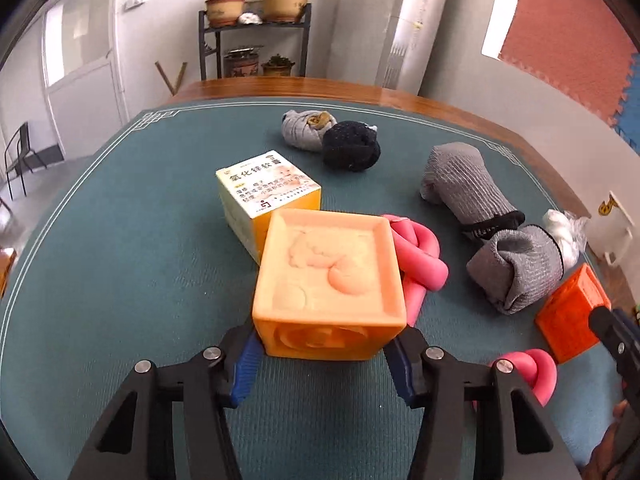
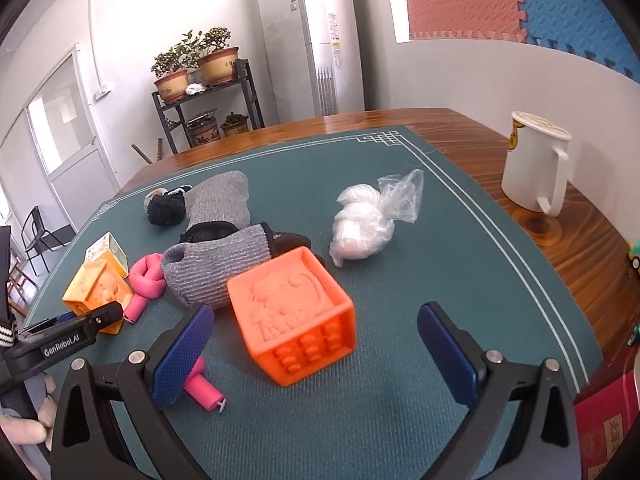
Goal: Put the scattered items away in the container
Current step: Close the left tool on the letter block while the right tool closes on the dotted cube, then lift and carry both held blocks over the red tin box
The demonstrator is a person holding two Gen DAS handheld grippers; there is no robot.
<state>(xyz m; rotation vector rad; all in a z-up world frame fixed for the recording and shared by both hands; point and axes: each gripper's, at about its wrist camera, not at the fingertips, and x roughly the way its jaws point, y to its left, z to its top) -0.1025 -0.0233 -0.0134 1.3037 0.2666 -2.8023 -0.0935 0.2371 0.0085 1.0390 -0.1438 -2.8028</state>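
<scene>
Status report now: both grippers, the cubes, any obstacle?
Left gripper shut on yellow cube. Right gripper open around orange cube. Grey sock touching behind it.

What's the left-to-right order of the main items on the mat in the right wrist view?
Light orange block → pink foam knot → grey sock → orange cube → plastic bag bundle → white mug, off the mat.

left tongs (image 1: 324,354) clamped, right tongs (image 2: 316,344) spread
</scene>
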